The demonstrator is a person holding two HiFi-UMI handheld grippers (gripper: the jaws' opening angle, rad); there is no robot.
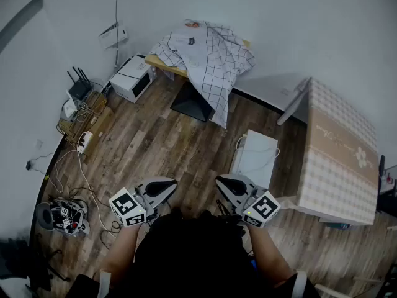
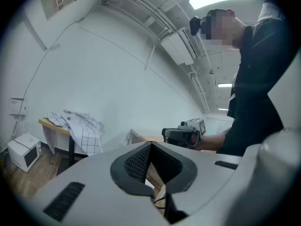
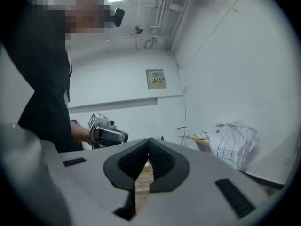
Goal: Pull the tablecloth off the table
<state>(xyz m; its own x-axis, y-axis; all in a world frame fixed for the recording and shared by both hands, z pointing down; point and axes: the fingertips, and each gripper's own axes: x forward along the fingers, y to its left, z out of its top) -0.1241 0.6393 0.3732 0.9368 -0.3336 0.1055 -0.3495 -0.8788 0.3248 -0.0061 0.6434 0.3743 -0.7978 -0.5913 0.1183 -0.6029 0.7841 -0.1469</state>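
Where the tablecloth lies: well ahead of both hand-held grippers, across the wooden floor (image 1: 167, 148). The white grid-patterned tablecloth (image 1: 214, 61) is bunched on a small wooden worktop (image 1: 160, 63) against the far wall. One long fold hangs over the near edge almost to the floor.
Left hand-held gripper (image 1: 162, 190): you carry it low and close to your body. Its pads are pressed together with nothing between them.
Right hand-held gripper (image 1: 228, 188): the same, jaws closed and empty. It is level with the left one, a little apart from it, and points toward the cloth.
Why held so: you look too far off for any grasp, so closed, empty jaws carried in front of you suit a walk-up rather than a pull.
Hanging fold: it is the part of the cloth nearest your grippers and probably the easiest to pinch. With the cloth heaped loosely, a pull there should drag the rest along.
Larger worktop: it stands to the right of the right hand-held gripper, under a flat beige checked cover (image 1: 341, 148). I cannot tell for certain which cloth is meant, though both grippers aim at the gridded one.
In the way: a white box (image 1: 255, 159) stands just ahead and to the right of the right hand-held gripper, so steer to its left.
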